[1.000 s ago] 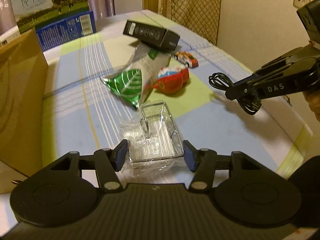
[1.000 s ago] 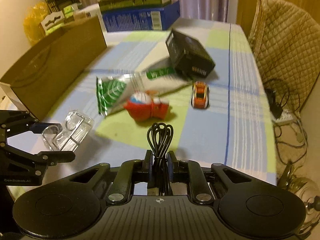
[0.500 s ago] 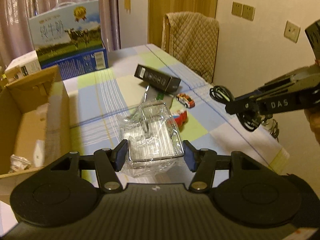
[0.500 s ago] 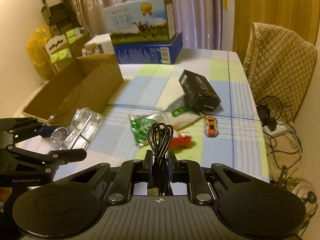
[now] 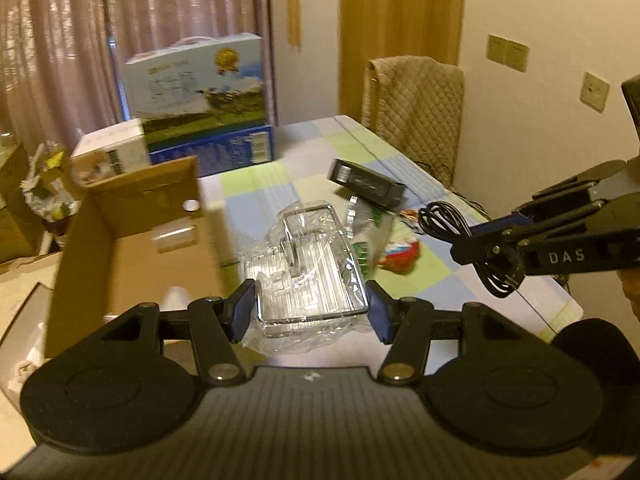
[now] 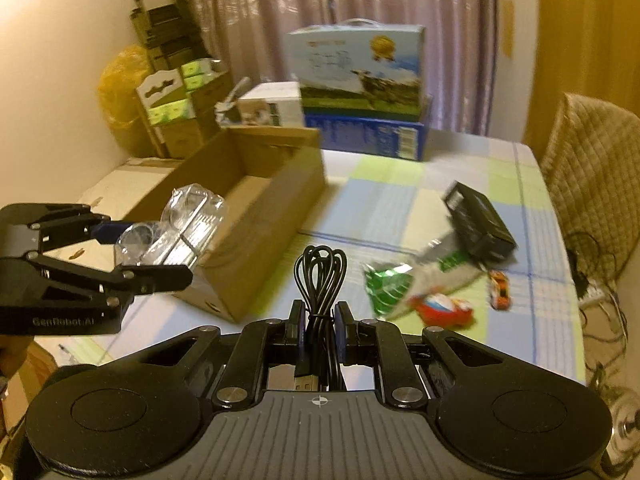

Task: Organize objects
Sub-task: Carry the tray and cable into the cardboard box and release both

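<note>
Cardboard box (image 6: 256, 216) open on the checked table (image 6: 400, 200), left gripper (image 5: 311, 307) pinching a plastic-wrapped clear tray (image 5: 308, 272) held up beside the box, right gripper (image 6: 319, 322) clamped on a coiled black cable (image 6: 320, 276) in the air right of the box, snack bag (image 6: 390, 286), toy car (image 6: 500, 290) and black carton (image 6: 478, 222) lying on the table farther right of the box.

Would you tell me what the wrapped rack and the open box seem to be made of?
Wrapped rack: likely chromed metal wire, judging by bright thin bars, under crinkled clear plastic film. Open box: matte brown corrugated cardboard, with folded flaps.
</note>
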Motion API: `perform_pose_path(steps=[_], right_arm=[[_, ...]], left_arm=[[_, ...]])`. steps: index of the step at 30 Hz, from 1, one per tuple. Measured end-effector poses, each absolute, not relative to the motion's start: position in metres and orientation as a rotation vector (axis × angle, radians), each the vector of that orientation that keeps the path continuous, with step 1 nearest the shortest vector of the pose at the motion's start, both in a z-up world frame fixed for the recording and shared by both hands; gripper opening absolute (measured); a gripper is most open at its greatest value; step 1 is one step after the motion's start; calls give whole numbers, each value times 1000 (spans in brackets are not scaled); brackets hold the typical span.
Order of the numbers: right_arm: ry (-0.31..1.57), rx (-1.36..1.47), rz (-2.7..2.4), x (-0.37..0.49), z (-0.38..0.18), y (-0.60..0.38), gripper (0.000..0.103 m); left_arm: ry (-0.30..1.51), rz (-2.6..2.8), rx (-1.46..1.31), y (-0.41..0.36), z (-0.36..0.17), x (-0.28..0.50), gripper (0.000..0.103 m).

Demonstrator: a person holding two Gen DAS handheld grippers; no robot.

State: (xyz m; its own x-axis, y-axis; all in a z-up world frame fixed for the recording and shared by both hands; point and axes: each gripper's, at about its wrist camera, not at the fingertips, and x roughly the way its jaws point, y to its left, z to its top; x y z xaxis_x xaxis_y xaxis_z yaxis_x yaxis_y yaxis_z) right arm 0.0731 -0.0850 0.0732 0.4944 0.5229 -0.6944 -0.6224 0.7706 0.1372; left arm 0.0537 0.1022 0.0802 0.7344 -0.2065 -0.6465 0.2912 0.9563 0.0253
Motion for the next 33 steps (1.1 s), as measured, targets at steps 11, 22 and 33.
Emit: perform_pose_path(steps=[11,22,33], right_arm=[[772,-198,824,74,76,-1,11],[794,-169,896,114,67,74,11],[855,-126,893,154,39,104,11]], left_arm=[[688,-136,143,186,97,47,53],[718,-65,130,250,90,79,53],[747,-91,113,270,60,133,58]])
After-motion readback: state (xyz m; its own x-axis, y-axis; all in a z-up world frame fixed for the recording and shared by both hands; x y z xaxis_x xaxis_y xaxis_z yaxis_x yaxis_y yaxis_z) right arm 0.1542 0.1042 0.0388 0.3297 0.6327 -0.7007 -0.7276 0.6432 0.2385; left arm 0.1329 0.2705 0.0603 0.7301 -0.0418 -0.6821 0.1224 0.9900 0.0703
